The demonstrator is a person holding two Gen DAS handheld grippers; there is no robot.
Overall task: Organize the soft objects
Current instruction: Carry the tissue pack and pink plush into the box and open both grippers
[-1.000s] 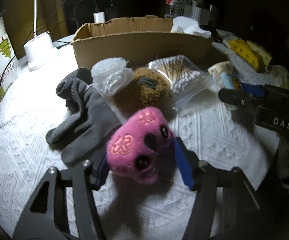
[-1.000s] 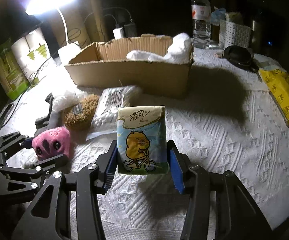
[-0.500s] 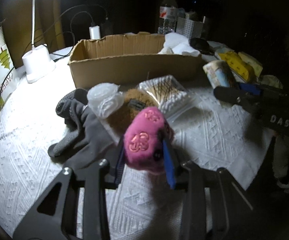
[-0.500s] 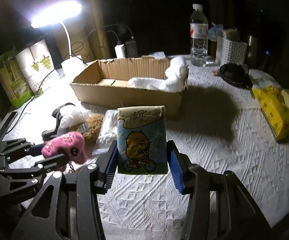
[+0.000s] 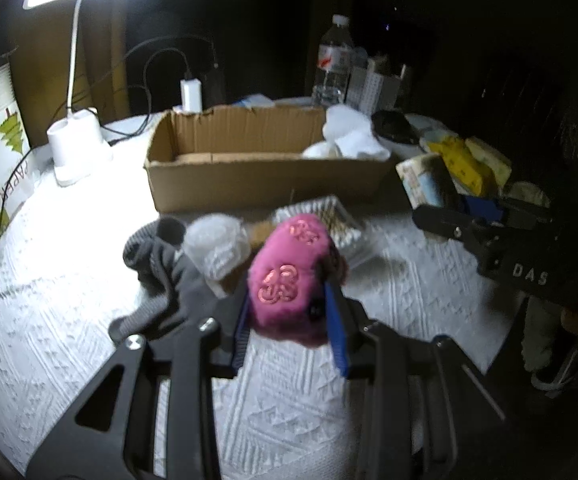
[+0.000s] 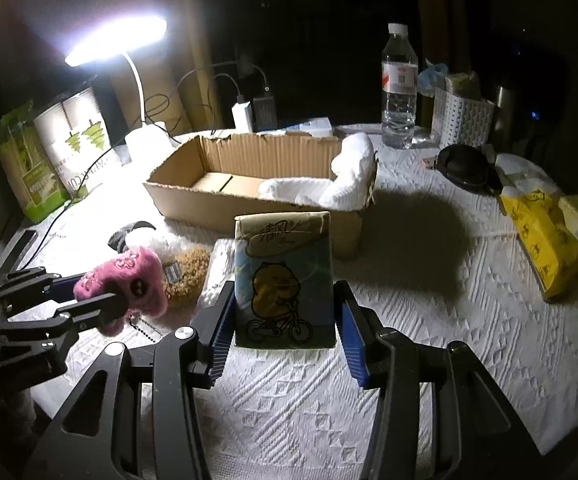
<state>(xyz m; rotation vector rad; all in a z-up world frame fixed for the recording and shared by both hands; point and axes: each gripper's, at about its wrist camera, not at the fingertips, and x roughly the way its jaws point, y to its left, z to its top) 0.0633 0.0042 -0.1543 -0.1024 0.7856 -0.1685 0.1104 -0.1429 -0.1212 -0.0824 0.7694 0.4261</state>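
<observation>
My left gripper (image 5: 286, 290) is shut on a pink plush toy (image 5: 289, 276), held above the white tablecloth (image 5: 69, 300). From the right wrist view the same toy (image 6: 129, 272) hangs in the left gripper (image 6: 89, 296) at the left, a bead chain dangling below it. My right gripper (image 6: 284, 290) is shut on a tissue pack (image 6: 285, 272) printed with a yellow cartoon animal on a bicycle, held upright. Behind both stands an open cardboard box (image 6: 257, 168) with a white cloth (image 6: 329, 188) in its right end.
A grey glove (image 5: 169, 272), a clear plastic bundle (image 5: 217, 244), a brown plush (image 6: 189, 272) and a bag of cotton swabs (image 5: 329, 220) lie before the box. Yellow packs (image 6: 545, 232) lie right. A lamp base (image 5: 75, 148), water bottle (image 6: 399, 88) and white basket (image 6: 465, 116) stand behind.
The left jaws closed onto the pink plush toy and lifted it off the cloth. The right gripper rose with the tissue pack still in it, so the box interior now shows.
</observation>
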